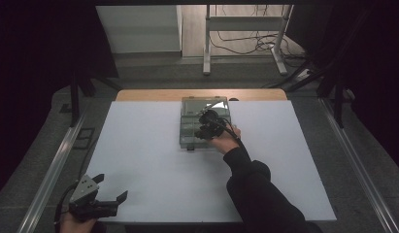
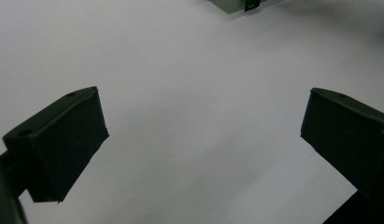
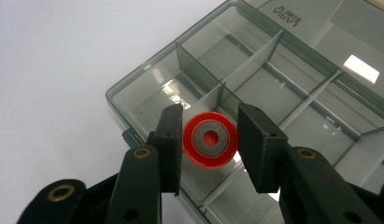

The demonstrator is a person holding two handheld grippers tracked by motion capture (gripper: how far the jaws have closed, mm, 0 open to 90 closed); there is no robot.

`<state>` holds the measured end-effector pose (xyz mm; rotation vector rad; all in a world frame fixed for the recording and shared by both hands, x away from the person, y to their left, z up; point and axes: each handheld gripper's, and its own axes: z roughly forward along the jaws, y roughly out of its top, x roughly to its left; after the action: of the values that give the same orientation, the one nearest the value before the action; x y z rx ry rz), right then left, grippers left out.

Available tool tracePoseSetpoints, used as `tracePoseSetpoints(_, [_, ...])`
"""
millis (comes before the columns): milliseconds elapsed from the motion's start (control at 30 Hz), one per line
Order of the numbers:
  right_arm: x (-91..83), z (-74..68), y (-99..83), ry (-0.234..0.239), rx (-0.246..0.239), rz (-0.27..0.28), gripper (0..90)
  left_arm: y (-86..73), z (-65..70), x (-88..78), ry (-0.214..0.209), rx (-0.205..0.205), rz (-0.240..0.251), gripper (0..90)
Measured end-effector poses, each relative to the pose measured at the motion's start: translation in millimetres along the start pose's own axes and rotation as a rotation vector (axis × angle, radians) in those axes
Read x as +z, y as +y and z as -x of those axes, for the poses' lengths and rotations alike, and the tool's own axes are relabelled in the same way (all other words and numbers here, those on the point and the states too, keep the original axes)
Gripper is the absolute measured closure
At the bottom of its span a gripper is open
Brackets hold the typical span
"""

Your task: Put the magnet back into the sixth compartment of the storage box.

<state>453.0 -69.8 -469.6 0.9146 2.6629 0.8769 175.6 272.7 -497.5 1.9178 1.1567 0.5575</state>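
The right gripper (image 3: 209, 147) is clamped on a small red plastic ring with a grey metal washer face and a red centre (image 3: 209, 143), both black jaws pressing its sides. It hangs over the smoke-grey transparent plastic organiser box with thin grey dividers (image 3: 255, 70), roughly above the junction of dividers near the box's front corner — which compartment lies directly under it I cannot tell for sure. In the high view the same gripper (image 1: 205, 127) sits over the box (image 1: 190, 104), which lies at the far middle of the white table top (image 1: 148, 160).

So the pick-up looks done and the carry is at or near its end; what appears left is the lowering into a compartment and the release. The compartments that show look empty (reflections make the far ones hard to read), so this may be an early piece in the sorting.

The left gripper (image 1: 112, 190) rests at the near left corner of the table, jaws spread wide with nothing between them — idle, well apart from the box.
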Motion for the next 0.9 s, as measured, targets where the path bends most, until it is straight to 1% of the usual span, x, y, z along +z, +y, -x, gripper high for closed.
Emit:
tracePoseSetpoints(300, [8.5,2.8,-1.8,0.002,0.007,-0.02,61.1,0.0,0.0,0.1,-0.001,0.001,-0.001,1.1])
tracePoseSetpoints(367, [9.4,2.6,-1.9,0.002,0.008,-0.021,58.2,0.0,0.0,0.1,-0.001,0.001,0.0,1.1])
tracePoseSetpoints(400, [9.2,1.8,-1.7,-0.006,0.006,-0.012,54.0,0.0,0.1,0.0,-0.001,0.002,-0.001,1.1])
tracePoseSetpoints(467, [8.9,1.4,-1.5,-0.011,0.004,-0.01,52.6,0.0,0.1,0.1,-0.001,0.003,-0.001,1.1])
tracePoseSetpoints(700, [4.9,1.5,-2.1,-0.02,0.01,-0.002,41.7,0.1,0.2,0.1,-0.001,0.004,-0.001,1.1])
tracePoseSetpoints(767, [2.6,1.0,-2.0,-0.029,0.008,0.007,39.9,0.1,0.3,0.2,-0.001,0.004,-0.001,1.1])
tracePoseSetpoints(900, [-2.8,-0.2,-2.0,-0.021,0.012,0.016,38.2,0.1,0.4,0.2,-0.001,0.005,-0.002,1.1])
